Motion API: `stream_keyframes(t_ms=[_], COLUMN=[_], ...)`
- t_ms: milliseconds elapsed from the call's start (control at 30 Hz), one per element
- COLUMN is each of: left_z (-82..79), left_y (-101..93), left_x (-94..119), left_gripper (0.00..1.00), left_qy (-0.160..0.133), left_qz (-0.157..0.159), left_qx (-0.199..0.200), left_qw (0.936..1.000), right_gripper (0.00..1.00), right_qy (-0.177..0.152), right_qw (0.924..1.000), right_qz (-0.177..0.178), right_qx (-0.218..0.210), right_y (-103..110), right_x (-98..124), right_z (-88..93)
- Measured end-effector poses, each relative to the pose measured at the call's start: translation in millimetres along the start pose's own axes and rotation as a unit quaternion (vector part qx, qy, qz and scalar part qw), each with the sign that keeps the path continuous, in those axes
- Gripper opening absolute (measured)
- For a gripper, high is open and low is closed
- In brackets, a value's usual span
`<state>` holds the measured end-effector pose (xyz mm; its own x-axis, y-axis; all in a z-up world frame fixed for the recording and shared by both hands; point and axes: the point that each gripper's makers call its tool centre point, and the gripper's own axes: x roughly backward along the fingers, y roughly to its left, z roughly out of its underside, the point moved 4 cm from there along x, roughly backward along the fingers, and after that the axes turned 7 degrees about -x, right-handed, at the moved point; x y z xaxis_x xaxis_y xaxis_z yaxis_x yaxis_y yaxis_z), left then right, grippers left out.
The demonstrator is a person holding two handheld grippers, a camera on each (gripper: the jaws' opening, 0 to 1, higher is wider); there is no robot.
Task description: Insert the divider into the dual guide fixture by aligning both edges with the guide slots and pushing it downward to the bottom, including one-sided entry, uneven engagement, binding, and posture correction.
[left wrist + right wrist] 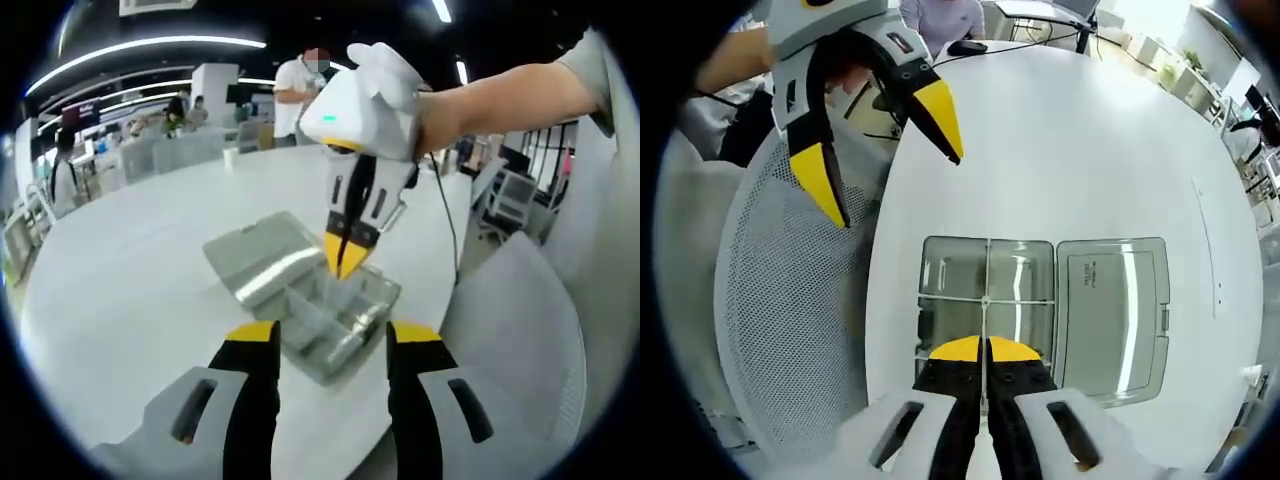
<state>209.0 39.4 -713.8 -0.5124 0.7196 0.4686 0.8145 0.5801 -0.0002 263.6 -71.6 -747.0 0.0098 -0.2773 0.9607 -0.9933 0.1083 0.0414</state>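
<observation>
A clear plastic box (pixel 335 310) lies open on the white table, its lid (pixel 262 255) folded flat beside it. In the right gripper view the box (pixel 950 275) shows compartments split by thin clear walls. A thin clear divider (pixel 985 285) stands edge-on along the box's middle line. My right gripper (pixel 985 352) is shut on its near end. From the left gripper view the right gripper (pixel 345 262) points straight down into the box, jaws together. My left gripper (pixel 333 332) hangs open just short of the box, holding nothing. It also appears as the left gripper (pixel 880 150), raised beyond the table edge.
The lid (pixel 1112 310) lies to the right of the compartments. A grey mesh chair (pixel 790 320) stands against the table edge (pixel 875 300). A mouse (pixel 965 47) and cable lie at the far side. People stand beyond the table (pixel 120 280); another chair (pixel 520 330) is close by.
</observation>
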Motion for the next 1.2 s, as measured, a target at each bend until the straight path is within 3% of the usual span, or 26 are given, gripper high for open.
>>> stream_keyframes(t_ms=[1200], left_z=[-2.7], left_y=[0.1], left_x=[5], left_gripper=[0.4], left_qy=[-0.005], left_qz=[-0.006], left_qx=[-0.001], left_qw=[1.0], right_gripper=[0.0], right_qy=[0.034], right_qw=[0.9994], right_qz=[0.002], right_qx=[-0.001], right_y=[-1], right_x=[-18], right_z=[-0.2])
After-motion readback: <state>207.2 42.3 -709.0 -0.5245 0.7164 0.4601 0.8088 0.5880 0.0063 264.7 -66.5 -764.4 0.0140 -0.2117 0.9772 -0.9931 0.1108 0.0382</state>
